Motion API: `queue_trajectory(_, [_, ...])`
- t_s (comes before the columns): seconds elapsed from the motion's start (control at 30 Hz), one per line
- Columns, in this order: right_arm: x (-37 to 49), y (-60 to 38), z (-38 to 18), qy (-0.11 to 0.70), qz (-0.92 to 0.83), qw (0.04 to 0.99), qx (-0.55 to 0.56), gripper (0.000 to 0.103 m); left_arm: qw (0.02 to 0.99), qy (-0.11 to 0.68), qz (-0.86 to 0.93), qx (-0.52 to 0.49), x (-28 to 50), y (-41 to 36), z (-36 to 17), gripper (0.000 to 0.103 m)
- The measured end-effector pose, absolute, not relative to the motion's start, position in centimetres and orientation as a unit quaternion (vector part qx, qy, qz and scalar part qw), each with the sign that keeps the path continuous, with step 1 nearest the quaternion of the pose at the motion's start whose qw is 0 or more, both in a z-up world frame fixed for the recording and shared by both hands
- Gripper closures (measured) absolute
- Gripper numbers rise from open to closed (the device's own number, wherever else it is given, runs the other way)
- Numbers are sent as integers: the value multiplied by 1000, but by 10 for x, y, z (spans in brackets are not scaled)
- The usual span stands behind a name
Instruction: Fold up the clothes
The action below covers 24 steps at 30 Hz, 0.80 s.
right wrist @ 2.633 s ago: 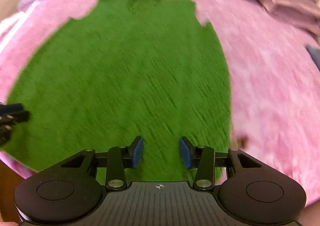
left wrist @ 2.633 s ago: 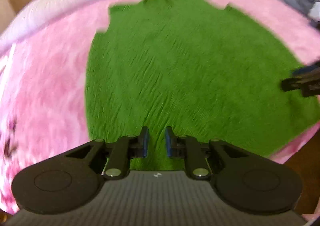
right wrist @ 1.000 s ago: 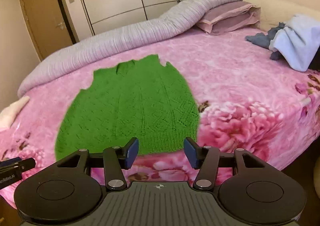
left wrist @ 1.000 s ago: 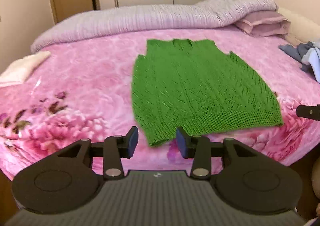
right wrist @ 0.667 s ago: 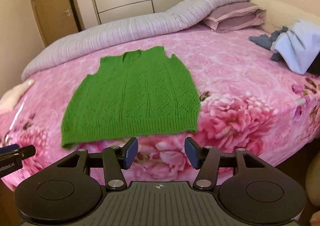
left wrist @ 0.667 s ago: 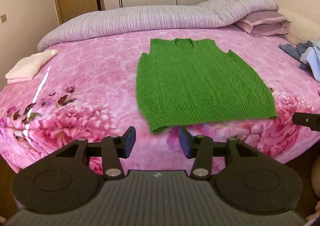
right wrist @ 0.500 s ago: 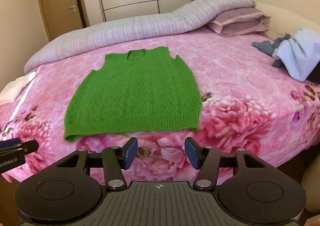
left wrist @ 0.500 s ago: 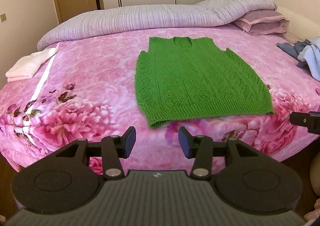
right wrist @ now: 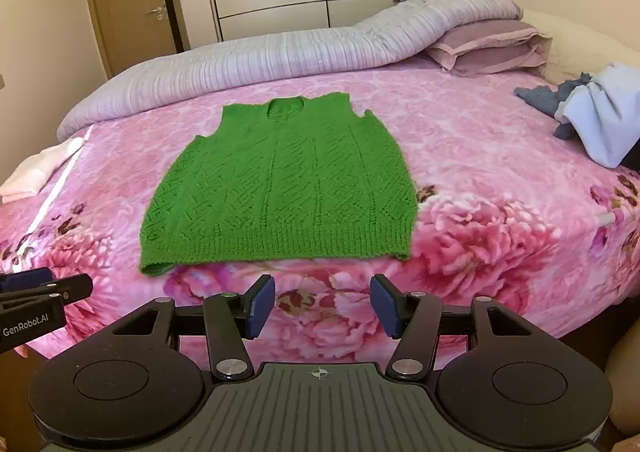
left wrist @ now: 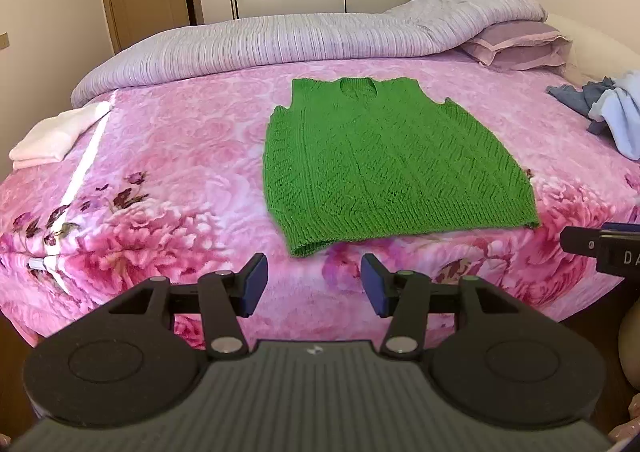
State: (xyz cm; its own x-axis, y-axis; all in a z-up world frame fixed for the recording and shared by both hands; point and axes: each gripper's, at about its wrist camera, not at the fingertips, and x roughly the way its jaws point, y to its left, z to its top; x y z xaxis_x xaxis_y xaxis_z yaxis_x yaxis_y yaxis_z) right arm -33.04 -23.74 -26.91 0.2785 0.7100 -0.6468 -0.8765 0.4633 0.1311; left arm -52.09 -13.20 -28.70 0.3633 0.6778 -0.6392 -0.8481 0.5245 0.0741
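Pink floral bedspread [left wrist: 168,156] | green knit vest [left wrist: 384,164] flat | left hand-held gripper [left wrist: 314,284], right hand-held gripper [right wrist: 322,306] spread; empty

My left gripper [left wrist: 314,284] is matte black, with two round discs low in the frame beside a grey ribbed plate. Silver screws sit on its angled black linkage arms, and blue pads [left wrist: 253,285] face its fingers. My right gripper [right wrist: 322,306] is built alike, its plate marked with a small crosshair. At the left edge of the right view, white "GenRobot.AI" lettering shows on black.
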Motion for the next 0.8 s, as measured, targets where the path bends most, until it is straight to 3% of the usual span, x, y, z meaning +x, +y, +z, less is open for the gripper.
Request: queue_trajectory(0.8, [-327,-228,-277,334,504,786,-132,46,809,321,470,-145,-520,-124,-294,56])
